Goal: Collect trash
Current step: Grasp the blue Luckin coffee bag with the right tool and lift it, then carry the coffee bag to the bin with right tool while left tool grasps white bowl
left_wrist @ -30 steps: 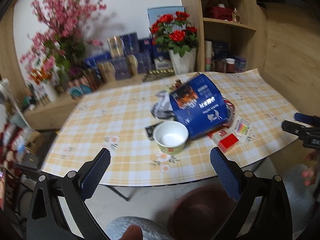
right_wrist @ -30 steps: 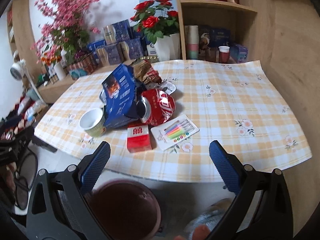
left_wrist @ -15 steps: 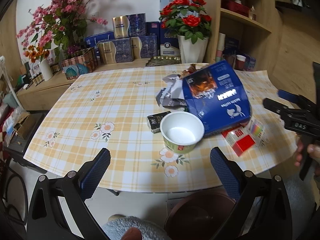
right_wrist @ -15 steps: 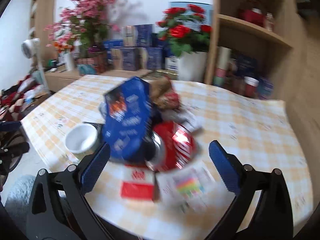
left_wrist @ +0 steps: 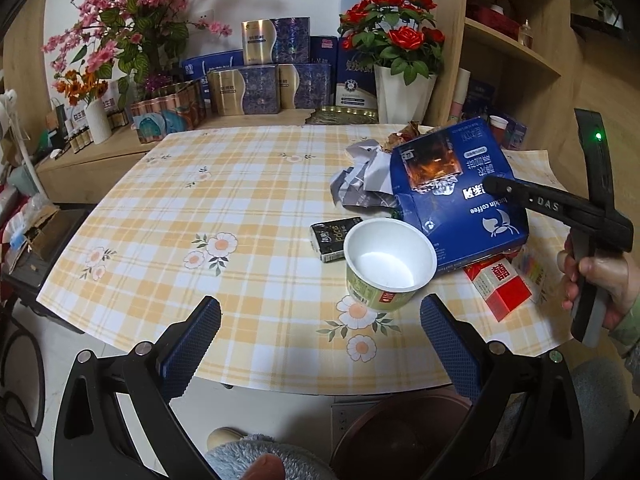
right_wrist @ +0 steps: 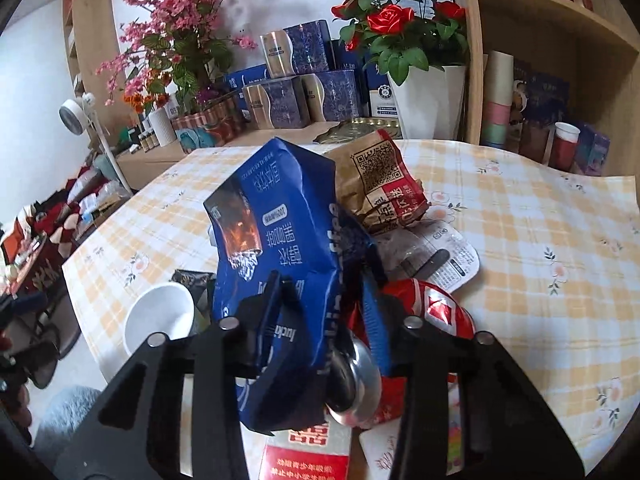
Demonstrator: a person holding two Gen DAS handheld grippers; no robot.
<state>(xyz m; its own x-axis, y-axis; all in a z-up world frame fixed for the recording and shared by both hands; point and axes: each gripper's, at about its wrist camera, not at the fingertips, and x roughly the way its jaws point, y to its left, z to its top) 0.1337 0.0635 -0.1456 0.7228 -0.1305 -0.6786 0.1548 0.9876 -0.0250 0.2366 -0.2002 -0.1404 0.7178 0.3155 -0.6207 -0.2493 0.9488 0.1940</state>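
1. Your right gripper (right_wrist: 324,304) has just been closing; its jaws now sit on either side of the blue bag (right_wrist: 280,264), pads pressed into its lower part, so it is clamped on the bag.
2. The bag stands tilted between the fingers, its top leaning away from the gripper and to the left. It rests on the trash pile at the near side of the table (right_wrist: 540,240).
3. Just right of the right gripper lies a crushed red can (right_wrist: 424,320), touching the bag. Beyond it sits a brown wrapper (right_wrist: 380,180) against the bag's far side.
4. Below the right gripper, nearest you, lies a red box (right_wrist: 308,460), partly hidden by the fingers.
5. Left of the right gripper stands a white cup (right_wrist: 160,320), upright and beside the bag.
6. Your left gripper (left_wrist: 320,336) is spread wide with nothing between its jaws. It hangs over the near table edge.
7. Ahead of the left gripper, slightly right, the cup (left_wrist: 388,264) touches the bag (left_wrist: 456,192). A small black pack (left_wrist: 330,238) lies just behind the cup.
8. Below the left gripper, under the table edge, a brown bin (left_wrist: 400,436) shows in part.
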